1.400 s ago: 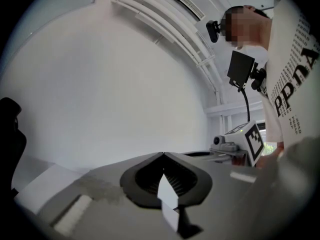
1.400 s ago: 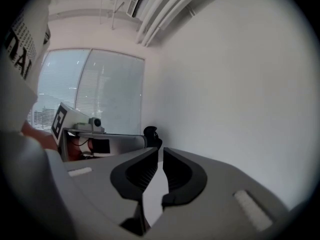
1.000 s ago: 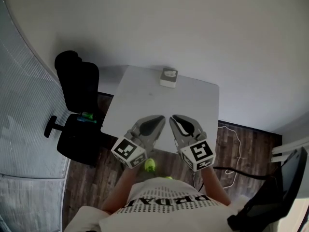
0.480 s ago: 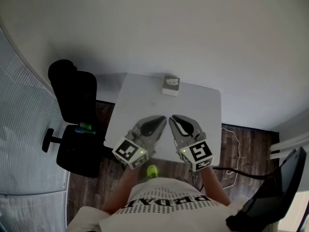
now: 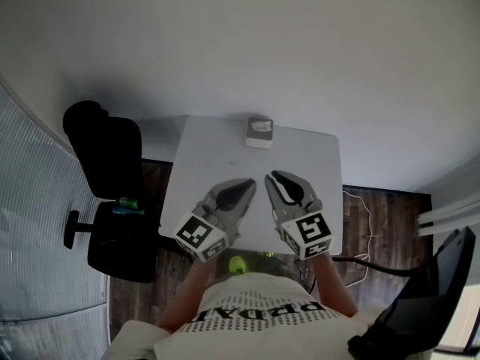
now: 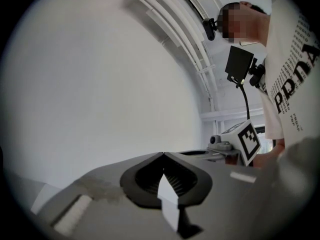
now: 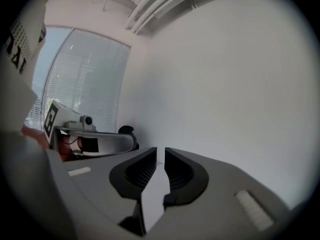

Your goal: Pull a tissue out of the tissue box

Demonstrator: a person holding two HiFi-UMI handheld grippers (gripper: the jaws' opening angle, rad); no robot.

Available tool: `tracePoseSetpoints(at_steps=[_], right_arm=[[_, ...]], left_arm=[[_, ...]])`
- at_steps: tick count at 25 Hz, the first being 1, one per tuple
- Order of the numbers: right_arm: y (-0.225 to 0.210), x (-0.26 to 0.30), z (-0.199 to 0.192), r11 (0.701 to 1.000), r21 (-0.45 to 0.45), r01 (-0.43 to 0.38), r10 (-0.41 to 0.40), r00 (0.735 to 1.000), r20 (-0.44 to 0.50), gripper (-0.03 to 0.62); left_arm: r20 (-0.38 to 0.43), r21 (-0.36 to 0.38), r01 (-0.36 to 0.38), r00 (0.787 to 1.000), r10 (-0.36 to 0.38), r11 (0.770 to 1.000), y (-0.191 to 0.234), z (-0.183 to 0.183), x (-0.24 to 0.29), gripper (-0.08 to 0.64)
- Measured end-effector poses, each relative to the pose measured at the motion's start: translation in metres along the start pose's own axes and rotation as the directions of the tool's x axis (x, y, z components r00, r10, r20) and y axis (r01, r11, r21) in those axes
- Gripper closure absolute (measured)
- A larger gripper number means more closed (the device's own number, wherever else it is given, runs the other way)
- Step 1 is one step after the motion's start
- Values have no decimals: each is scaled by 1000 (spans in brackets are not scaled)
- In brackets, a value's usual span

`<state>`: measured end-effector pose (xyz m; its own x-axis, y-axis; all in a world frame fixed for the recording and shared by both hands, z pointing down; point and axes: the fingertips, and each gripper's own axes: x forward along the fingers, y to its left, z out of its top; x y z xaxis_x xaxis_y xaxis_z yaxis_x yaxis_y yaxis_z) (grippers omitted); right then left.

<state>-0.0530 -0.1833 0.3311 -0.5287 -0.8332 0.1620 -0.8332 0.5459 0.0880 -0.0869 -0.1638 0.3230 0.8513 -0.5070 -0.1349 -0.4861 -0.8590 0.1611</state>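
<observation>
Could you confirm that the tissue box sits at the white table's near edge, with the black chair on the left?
Not quite: the head view shows the tissue box at the table's far edge; the black chair is on the left.

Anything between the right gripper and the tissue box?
Only bare table, in the head view; the right gripper, jaws empty, has just been opening.

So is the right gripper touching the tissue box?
Apart. The head view shows bare table between the right gripper and the tissue box at the far edge. Its jaws have just been opening, nothing between them.
</observation>
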Motion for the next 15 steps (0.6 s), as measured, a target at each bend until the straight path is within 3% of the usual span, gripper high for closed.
tracePoseSetpoints(at_steps=[15], right_arm=[[-69,21,-3,999,41,-26,26,1000,-7,517]], left_arm=[[-15,-13,-49,999,49,999,20,5,59,569]])
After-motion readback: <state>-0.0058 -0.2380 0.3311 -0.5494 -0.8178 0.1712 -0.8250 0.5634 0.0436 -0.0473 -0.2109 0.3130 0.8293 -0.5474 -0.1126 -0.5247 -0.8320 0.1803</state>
